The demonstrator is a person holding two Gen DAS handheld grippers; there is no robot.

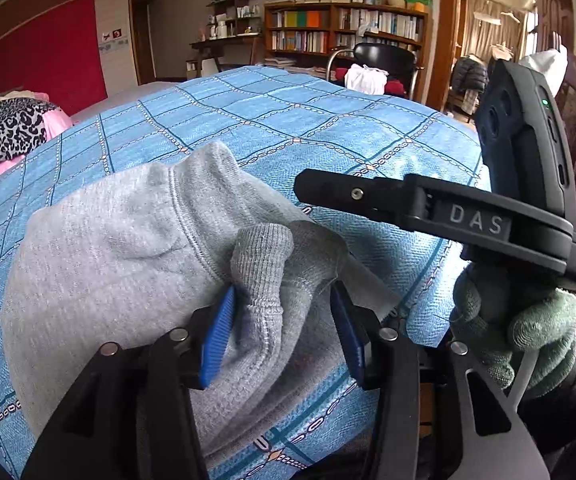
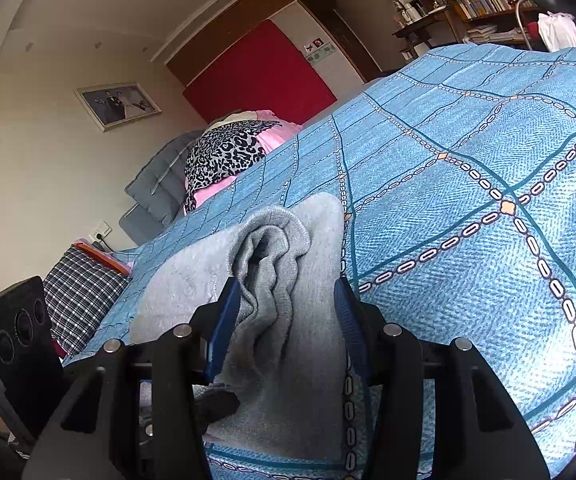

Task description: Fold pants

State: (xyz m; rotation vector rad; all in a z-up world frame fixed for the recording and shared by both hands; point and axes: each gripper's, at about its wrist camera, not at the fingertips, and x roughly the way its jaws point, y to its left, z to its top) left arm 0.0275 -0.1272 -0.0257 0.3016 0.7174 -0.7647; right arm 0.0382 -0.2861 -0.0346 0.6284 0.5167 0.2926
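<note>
The grey pants lie bunched on the blue checked bedspread; the left gripper has its blue fingers spread around a ribbed cuff, not pressing it. The right gripper sits spread around a rumpled fold of the pants; a leopard-print cloth lies near the bedspread's far edge.

blue chain-patterned bed cover, grey pants on it, leopard-print cloth
</note>
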